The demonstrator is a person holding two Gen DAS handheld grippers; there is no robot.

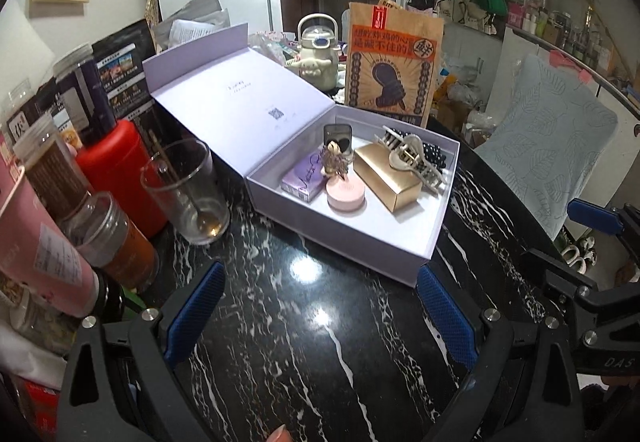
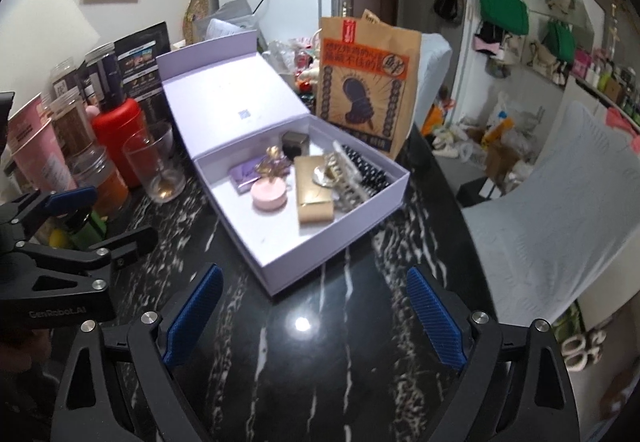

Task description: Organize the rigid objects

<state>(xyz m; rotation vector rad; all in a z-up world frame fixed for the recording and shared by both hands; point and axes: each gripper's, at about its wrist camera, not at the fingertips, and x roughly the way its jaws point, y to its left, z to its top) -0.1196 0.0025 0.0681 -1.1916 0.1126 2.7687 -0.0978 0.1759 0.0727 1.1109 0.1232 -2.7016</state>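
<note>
1. Box (image 1: 400, 254) contents are the task's things; both grippers sit short of it over the black marble table (image 1: 280, 362). The left gripper (image 1: 320, 316) has its jaws spread wide with only bare tabletop between them.
2. The right gripper (image 2: 316, 316) is likewise wide apart and holds nothing; its blue pads frame empty table in front of the box's near corner.
3. The white box lies open just beyond both grippers, its lid (image 1: 224, 98) leaning back.
4. Inside, already placed, are a pink round case (image 1: 346, 198), a purple pack (image 1: 300, 182), a gold box (image 1: 386, 176), a hair claw (image 1: 416, 158), a dotted black item (image 1: 432, 156) and a small dark case (image 1: 338, 138), with a small gold ornament (image 1: 334, 160) on top of the pink case.
5. Nothing loose lies on the table near the box, so the sorting looks mostly done.
6. What seems left is closing the lid, though I cannot be certain.
7. Jars (image 1: 48, 166), a red bottle (image 1: 120, 170) and a glass (image 1: 188, 190) stand to the left, apart from the box.
</note>
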